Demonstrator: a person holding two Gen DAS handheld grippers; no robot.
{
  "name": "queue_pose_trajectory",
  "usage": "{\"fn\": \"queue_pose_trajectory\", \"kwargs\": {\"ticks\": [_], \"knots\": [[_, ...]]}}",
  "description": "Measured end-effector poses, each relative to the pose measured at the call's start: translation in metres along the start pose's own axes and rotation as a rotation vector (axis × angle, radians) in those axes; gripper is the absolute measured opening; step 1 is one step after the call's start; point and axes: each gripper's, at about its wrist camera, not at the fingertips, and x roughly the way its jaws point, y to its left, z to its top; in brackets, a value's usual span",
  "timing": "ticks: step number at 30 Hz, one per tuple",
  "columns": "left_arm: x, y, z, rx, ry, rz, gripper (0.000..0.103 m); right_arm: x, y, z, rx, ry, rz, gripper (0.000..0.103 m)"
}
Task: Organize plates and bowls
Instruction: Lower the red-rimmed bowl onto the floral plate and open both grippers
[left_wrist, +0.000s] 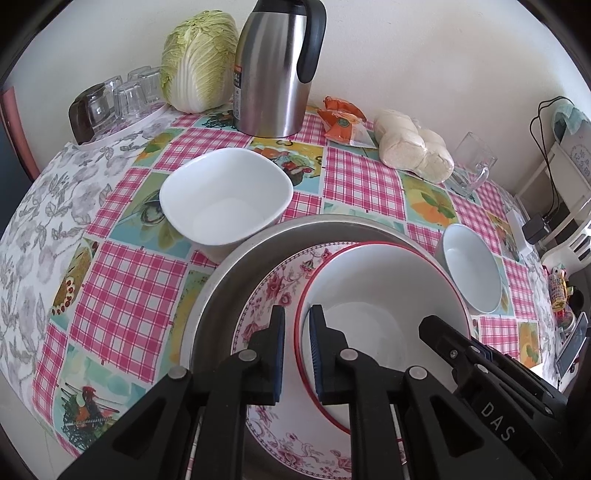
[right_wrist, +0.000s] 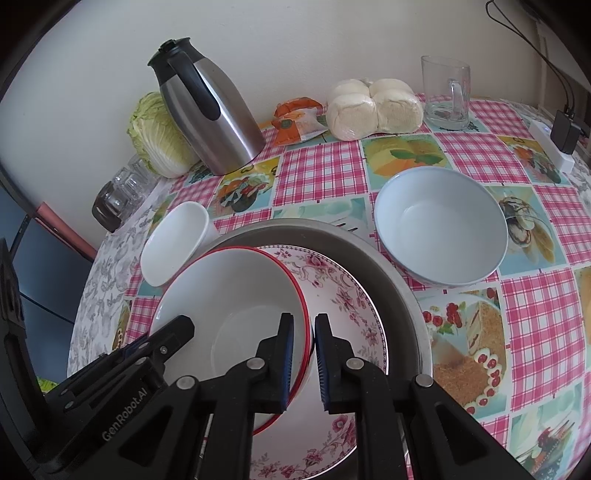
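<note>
A white bowl with a red rim (left_wrist: 380, 288) (right_wrist: 229, 295) rests tilted on a floral plate (left_wrist: 273, 291) (right_wrist: 343, 295) inside a wide metal basin (left_wrist: 229, 280) (right_wrist: 399, 280). My left gripper (left_wrist: 297, 354) is shut on the bowl's left rim, one pad inside and one outside. On the opposite rim my right gripper (right_wrist: 304, 354) is shut the same way. Each gripper's tip shows in the other's view. A square white bowl (left_wrist: 225, 199) (right_wrist: 177, 240) stands on the table left of the basin, and a pale blue round bowl (left_wrist: 472, 269) (right_wrist: 439, 225) stands to its right.
Along the wall stand a steel thermos jug (left_wrist: 273, 74), a cabbage (left_wrist: 199, 62), upturned glasses on a tray (left_wrist: 122, 99), orange packets (left_wrist: 343, 122), bagged buns (left_wrist: 413, 147) and a glass mug (left_wrist: 472, 162). A power strip with a plug (right_wrist: 554, 144) lies at the far right edge.
</note>
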Motion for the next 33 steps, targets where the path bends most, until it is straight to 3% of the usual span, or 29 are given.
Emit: {"fn": "queue_pose_trajectory", "kwargs": {"ticks": [15,17,19,23,27,33], "knots": [[-0.035,0.002,0.003,-0.015,-0.096,-0.005,0.02,-0.036,0.0,0.008,-0.022,-0.079,0.005,0.014],[-0.038,0.003,0.004,-0.022,-0.107,-0.002,0.025,-0.043,0.001,0.009,-0.031,-0.093,-0.003,0.015],[-0.042,0.006,0.004,-0.033,-0.117,0.006,0.039,-0.046,0.001,0.009,-0.037,-0.103,-0.017,0.026],[-0.047,0.013,0.004,-0.058,-0.133,0.027,0.046,-0.05,-0.001,0.01,-0.043,-0.111,-0.046,0.033],[-0.048,0.021,0.003,-0.092,-0.135,0.064,0.071,-0.051,-0.004,0.01,-0.037,-0.118,-0.066,0.062],[-0.041,0.036,0.002,-0.15,-0.115,0.139,0.086,-0.048,-0.006,0.01,-0.038,-0.113,-0.074,0.081]]}}
